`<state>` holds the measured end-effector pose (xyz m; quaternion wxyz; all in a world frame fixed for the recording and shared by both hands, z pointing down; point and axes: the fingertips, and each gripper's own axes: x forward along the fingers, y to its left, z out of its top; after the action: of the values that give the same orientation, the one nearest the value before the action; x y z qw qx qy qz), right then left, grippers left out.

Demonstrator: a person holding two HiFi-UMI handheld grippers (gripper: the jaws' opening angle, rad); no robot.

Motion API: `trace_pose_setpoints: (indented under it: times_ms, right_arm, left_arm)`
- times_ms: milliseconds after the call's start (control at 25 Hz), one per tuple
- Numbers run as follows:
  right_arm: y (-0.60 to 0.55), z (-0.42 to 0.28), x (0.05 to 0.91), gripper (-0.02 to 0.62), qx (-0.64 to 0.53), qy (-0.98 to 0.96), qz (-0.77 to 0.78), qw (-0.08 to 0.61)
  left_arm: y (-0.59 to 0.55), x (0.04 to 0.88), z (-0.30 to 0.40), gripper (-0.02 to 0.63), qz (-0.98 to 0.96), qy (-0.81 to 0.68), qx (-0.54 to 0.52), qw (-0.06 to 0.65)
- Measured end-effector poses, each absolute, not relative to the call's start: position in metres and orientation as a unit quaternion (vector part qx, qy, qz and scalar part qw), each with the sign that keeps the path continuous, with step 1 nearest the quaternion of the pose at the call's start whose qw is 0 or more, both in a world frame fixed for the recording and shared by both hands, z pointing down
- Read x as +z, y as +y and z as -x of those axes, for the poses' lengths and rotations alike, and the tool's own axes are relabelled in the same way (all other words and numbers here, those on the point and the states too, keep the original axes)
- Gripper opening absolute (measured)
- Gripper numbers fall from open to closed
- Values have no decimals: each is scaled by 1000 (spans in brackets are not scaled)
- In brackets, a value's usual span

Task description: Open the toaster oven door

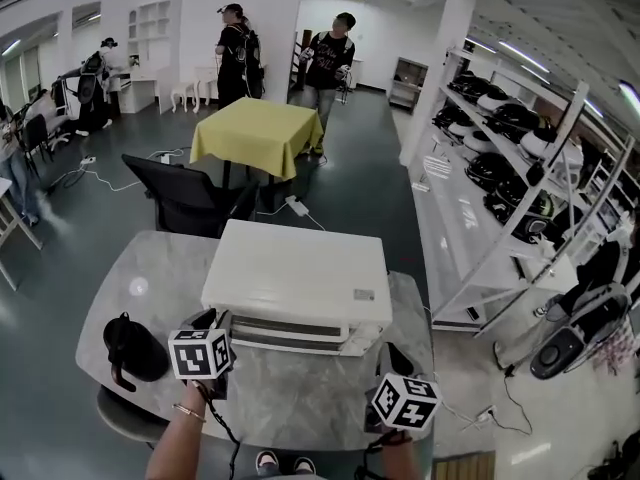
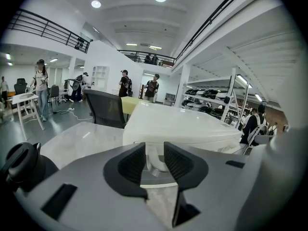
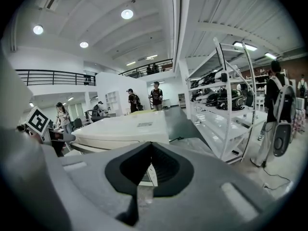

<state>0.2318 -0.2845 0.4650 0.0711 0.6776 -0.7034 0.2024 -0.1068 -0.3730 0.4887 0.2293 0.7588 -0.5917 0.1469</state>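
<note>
A white toaster oven (image 1: 295, 278) stands on the grey marble table (image 1: 150, 268), its front towards me. My left gripper (image 1: 213, 323) is at the oven's front left corner. In the left gripper view the left gripper (image 2: 154, 160) stands open, and a white curved end of the door handle (image 2: 155, 163) sits in the gap between the dark ribbed pads (image 2: 131, 165). My right gripper (image 1: 397, 363) hovers by the oven's front right corner; the right gripper (image 3: 153, 150) is shut, with nothing between its tips. The oven (image 3: 120, 129) lies to its left. I cannot tell whether the door is ajar.
A round black object (image 1: 135, 348) lies on the table left of the left gripper. Behind the table stand a black office chair (image 1: 185, 198) and a yellow-covered table (image 1: 255, 133). White shelving (image 1: 500, 168) runs along the right. Several people stand far back.
</note>
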Motion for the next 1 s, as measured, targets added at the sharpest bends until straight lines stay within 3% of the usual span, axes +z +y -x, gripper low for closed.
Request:
trace_pose_setpoints:
  times_ms: [1000]
  right_arm:
    - [-275,-245,466,5,204,-692,-689,67]
  left_arm:
    - [-383,502,106,115,-749,-585,159,266]
